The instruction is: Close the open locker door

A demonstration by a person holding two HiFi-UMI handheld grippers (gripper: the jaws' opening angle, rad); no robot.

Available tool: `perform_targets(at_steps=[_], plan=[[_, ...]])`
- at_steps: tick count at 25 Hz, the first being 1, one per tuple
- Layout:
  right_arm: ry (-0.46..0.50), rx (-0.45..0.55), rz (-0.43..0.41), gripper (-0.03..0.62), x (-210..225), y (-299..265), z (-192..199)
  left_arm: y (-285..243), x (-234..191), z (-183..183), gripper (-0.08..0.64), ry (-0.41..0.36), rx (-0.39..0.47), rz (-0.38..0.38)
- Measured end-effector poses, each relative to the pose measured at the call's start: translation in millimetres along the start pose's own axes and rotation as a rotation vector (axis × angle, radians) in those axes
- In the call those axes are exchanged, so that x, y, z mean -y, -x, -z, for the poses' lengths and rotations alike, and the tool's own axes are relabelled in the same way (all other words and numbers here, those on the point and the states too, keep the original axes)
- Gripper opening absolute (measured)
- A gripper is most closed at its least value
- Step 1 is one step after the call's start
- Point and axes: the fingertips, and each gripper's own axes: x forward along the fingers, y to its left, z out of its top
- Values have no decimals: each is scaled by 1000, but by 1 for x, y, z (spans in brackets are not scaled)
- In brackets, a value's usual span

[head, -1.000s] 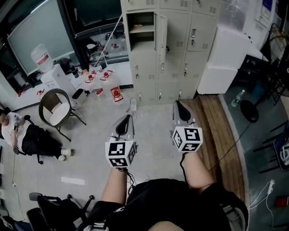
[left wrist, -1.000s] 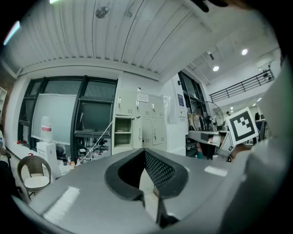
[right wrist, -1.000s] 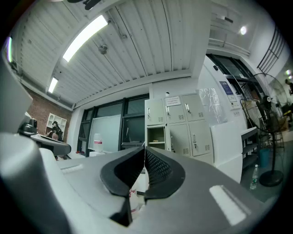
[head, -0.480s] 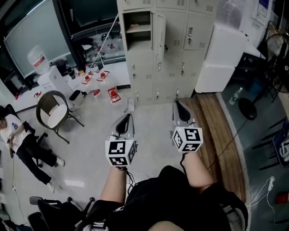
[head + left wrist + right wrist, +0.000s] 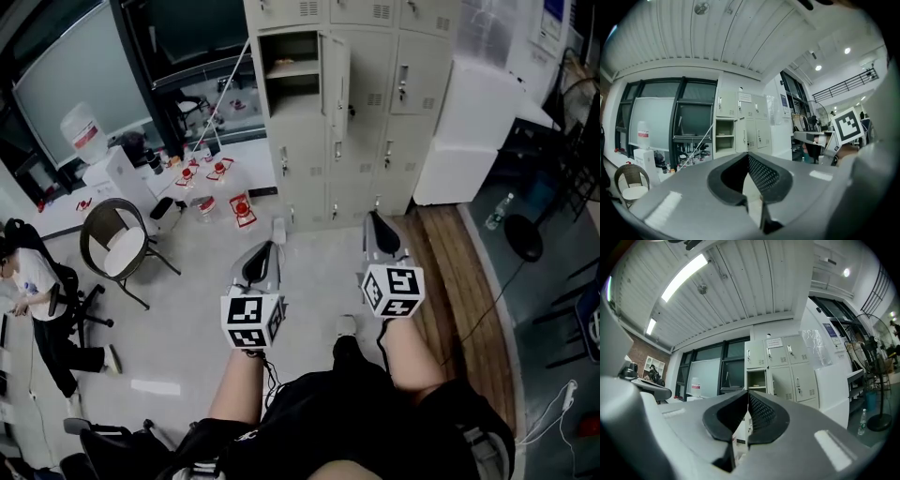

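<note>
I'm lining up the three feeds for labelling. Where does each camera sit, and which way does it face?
Head view: on the person's head, facing forward and steeply down at the beige metal lockers; forearms, left gripper and right gripper show.
Left gripper view: on the left gripper, looking along its shut jaws towards the lockers; the right gripper shows at right.
Right gripper view: on the right gripper, looking along its shut jaws towards the lockers.
Shared: all three show the open locker door.
</note>
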Motion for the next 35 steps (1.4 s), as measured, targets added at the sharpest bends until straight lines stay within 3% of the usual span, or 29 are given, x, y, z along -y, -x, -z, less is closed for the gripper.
perform_targets(at_steps=[13, 26, 35], plan=[[-7, 2, -26, 12, 53, -147, 21, -147, -48, 2, 1, 3, -19, -27], [-46, -18, -68, 12, 142, -295, 23, -324, -59, -9, 1, 13, -56, -27], [-39, -31, -88, 12, 167, -349, 18, -388, -60, -28, 2, 8, -44, -14]])
